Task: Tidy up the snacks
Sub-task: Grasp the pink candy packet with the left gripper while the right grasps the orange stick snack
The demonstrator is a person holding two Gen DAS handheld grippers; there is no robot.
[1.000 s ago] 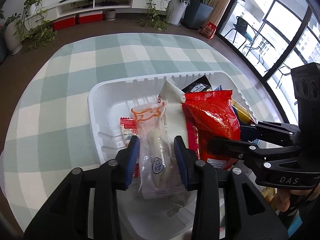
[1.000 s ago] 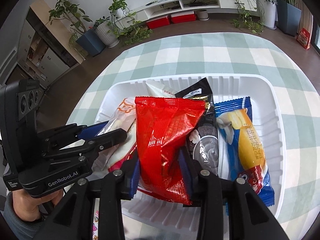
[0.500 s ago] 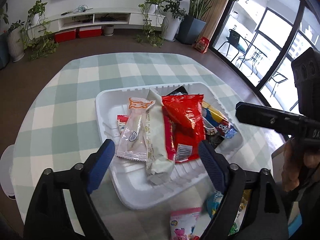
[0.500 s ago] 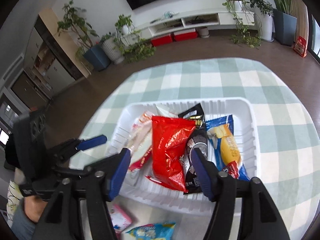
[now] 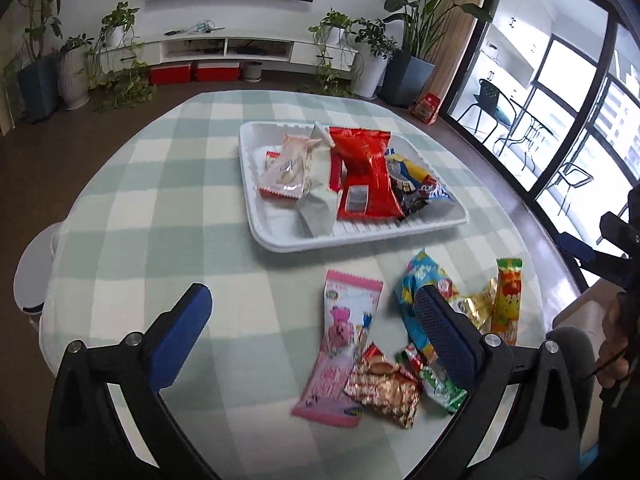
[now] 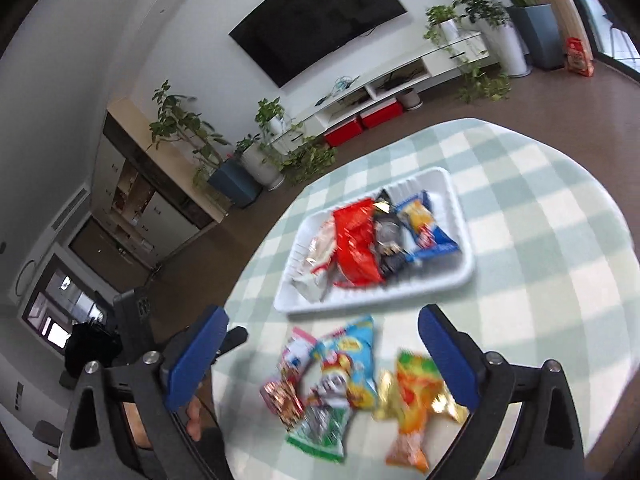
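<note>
A white tray (image 5: 352, 240) on the checked tablecloth holds several snacks, among them a red bag (image 5: 364, 168) and a clear packet (image 5: 288, 168). Nearer to me lies a loose pile: a pink packet (image 5: 340, 344), a light blue packet (image 5: 420, 280), an orange packet (image 5: 508, 296) and a gold wrapper (image 5: 384, 388). My left gripper (image 5: 310, 300) hovers over the cloth before this pile, jaws opening, nothing between them. My right gripper (image 6: 324, 320) hangs above the same pile (image 6: 352, 364) in front of the tray (image 6: 380, 300), jaws also opening and empty.
The round table's edge (image 5: 60, 240) curves close on the left, with a white stool (image 5: 32, 272) beside it. Potted plants (image 5: 120, 76) and a low TV shelf (image 5: 224, 48) stand beyond the table. Glass doors (image 5: 560, 120) run along the right.
Both grippers let go of their packets in the tray, opened wide and pulled back and up. The clear packet and red bag stay in the tray, and the loose pile has come into view.
</note>
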